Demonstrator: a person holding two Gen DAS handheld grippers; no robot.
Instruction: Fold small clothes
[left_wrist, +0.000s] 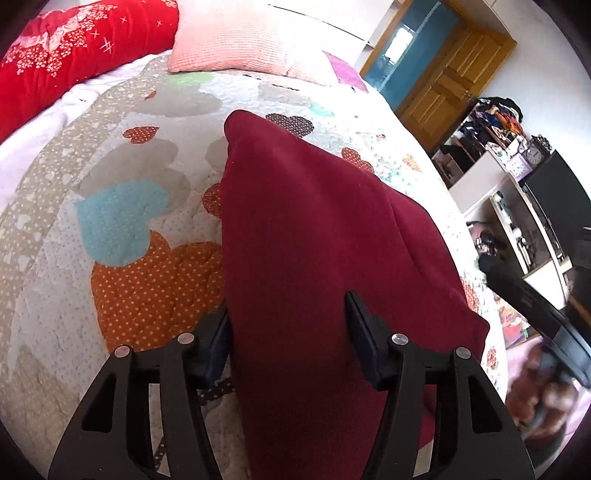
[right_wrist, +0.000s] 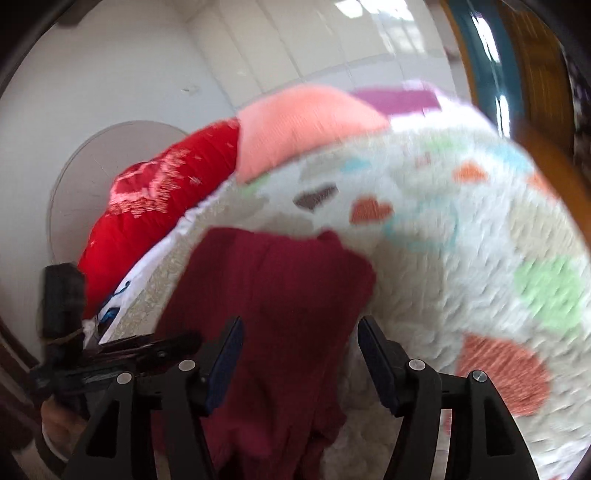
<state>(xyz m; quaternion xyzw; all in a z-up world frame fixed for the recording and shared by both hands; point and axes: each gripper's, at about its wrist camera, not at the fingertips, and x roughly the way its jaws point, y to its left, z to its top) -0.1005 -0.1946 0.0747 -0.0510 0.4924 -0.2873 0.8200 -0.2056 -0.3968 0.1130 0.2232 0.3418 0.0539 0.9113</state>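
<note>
A dark red garment (left_wrist: 314, 240) lies folded lengthwise on the heart-patterned quilt (left_wrist: 140, 206). My left gripper (left_wrist: 288, 314) is open, its jaws wide apart on either side of the garment's near end. In the blurred right wrist view the same garment (right_wrist: 280, 288) lies on the quilt (right_wrist: 461, 258). My right gripper (right_wrist: 299, 332) is open over the garment's near part. The left gripper (right_wrist: 66, 354) shows at the lower left of that view. The right gripper (left_wrist: 535, 306) shows blurred at the right edge of the left wrist view.
A red quilted blanket (left_wrist: 74, 48) and a pink pillow (left_wrist: 236, 40) lie at the head of the bed. Shelves with clutter (left_wrist: 491, 147) and a wooden door (left_wrist: 454, 77) stand to the right. A white wall (right_wrist: 147, 74) is behind the bed.
</note>
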